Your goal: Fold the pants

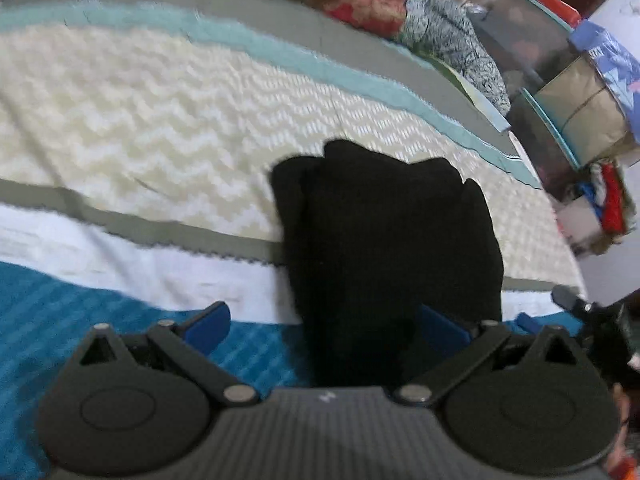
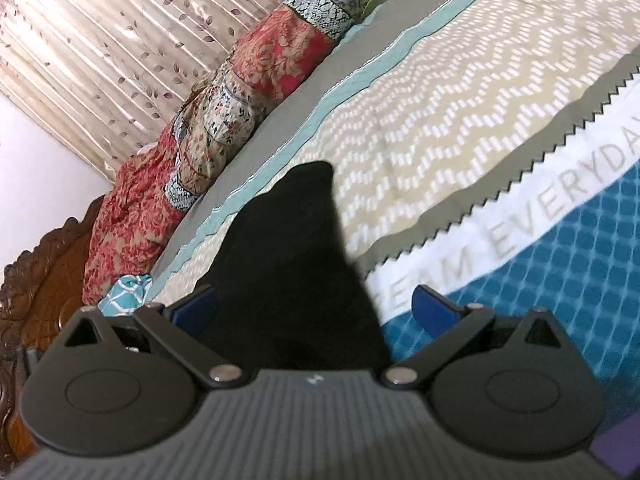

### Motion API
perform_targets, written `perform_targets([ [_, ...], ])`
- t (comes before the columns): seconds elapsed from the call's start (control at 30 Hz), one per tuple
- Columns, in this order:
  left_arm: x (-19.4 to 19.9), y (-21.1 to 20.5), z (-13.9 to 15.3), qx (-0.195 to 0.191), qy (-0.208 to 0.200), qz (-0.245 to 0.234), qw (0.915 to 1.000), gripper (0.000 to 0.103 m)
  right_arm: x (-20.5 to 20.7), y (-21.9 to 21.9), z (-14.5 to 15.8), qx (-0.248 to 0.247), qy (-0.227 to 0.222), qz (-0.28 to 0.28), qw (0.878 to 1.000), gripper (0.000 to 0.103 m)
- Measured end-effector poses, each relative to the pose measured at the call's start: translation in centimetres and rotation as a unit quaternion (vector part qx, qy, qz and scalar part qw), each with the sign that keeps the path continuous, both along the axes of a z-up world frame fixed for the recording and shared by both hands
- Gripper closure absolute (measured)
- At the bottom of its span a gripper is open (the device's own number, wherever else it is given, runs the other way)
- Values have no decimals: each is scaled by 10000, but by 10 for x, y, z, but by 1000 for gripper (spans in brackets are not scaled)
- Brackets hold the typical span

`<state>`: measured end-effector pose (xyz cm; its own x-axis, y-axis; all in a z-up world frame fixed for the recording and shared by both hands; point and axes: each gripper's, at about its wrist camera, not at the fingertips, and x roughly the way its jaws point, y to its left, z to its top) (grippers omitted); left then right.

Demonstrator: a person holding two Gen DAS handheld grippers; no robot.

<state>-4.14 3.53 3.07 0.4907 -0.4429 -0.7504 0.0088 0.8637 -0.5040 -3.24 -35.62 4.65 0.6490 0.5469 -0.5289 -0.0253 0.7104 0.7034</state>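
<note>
The black pants [image 1: 384, 248] lie bunched in a folded heap on the bedspread [image 1: 160, 112]. My left gripper [image 1: 326, 326] is open, its blue fingers [image 1: 208, 326] spread wide, with the near end of the pants lying between them and not clamped. In the right wrist view the pants [image 2: 292, 280] rise to a point between the fingers. My right gripper [image 2: 316, 308] is also open, its blue fingers [image 2: 434, 308] apart on either side of the cloth. The right gripper's tip also shows at the left wrist view's right edge [image 1: 568, 300].
The bedspread has beige zigzag, grey, white and blue bands [image 2: 540, 280]. Floral pillows and bedding [image 2: 248, 80] line the far side by a curtain [image 2: 80, 40]. A carved wooden headboard [image 2: 36, 280] is at the left. Boxes and stacked clothes [image 1: 568, 92] stand beyond the bed.
</note>
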Motion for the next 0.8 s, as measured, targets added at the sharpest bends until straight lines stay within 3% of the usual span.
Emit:
perform_targets([
  [0.1, 22, -1, -25, -739, 387, 93, 9965, 0, 11, -3, -7, 104, -32, 78, 9999, 0],
  [0.17, 33, -2, -45, -1487, 629, 88, 9868, 0, 21, -5, -12, 352, -51, 166, 9992, 0],
  [0.23, 37, -5, -55, -1765, 607, 174, 9823, 0, 33, -3, -21, 618, -50, 311, 9976, 0],
  [0.3, 36, -12, -56, -1670, 405, 41, 9851, 1, 45, 5, -33, 768, 102, 479, 9958, 0],
  [0.37, 32, -19, -53, -1420, 209, -130, 9896, 5, 49, 20, -34, 498, 51, 612, 9969, 0],
  [0.4, 29, -21, -50, -1278, 128, -147, 9916, 12, 51, 30, -30, 427, 58, 813, 9958, 11],
  [0.43, 25, -25, -46, -1034, 18, -188, 9945, 32, 51, 40, -27, 423, 99, 1048, 9935, 30],
  [0.47, 23, -25, -41, -894, -41, -247, 9957, 47, 48, 54, -24, 385, 178, 1251, 9912, 37],
  [0.53, 21, -18, -31, -947, -33, -215, 9953, 58, 39, 75, -9, -197, -71, 1358, 9905, 43],
  [0.57, 23, -13, -25, -1091, -36, -179, 9939, 61, 37, 83, 3, -424, -255, 1449, 9882, 46],
  [0.63, 32, -5, -4, -1239, -197, -167, 9920, 61, 40, 87, 25, -305, -623, 1514, 9860, 51],
  [0.73, 59, -2, 43, -816, -958, -299, 9916, 61, 60, 96, 59, -327, -1292, 1502, 9796, 54],
  [0.8, 85, -5, 72, -335, -1463, -322, 9882, 61, 84, 106, 81, -440, -1791, 1477, 9717, 54],
])
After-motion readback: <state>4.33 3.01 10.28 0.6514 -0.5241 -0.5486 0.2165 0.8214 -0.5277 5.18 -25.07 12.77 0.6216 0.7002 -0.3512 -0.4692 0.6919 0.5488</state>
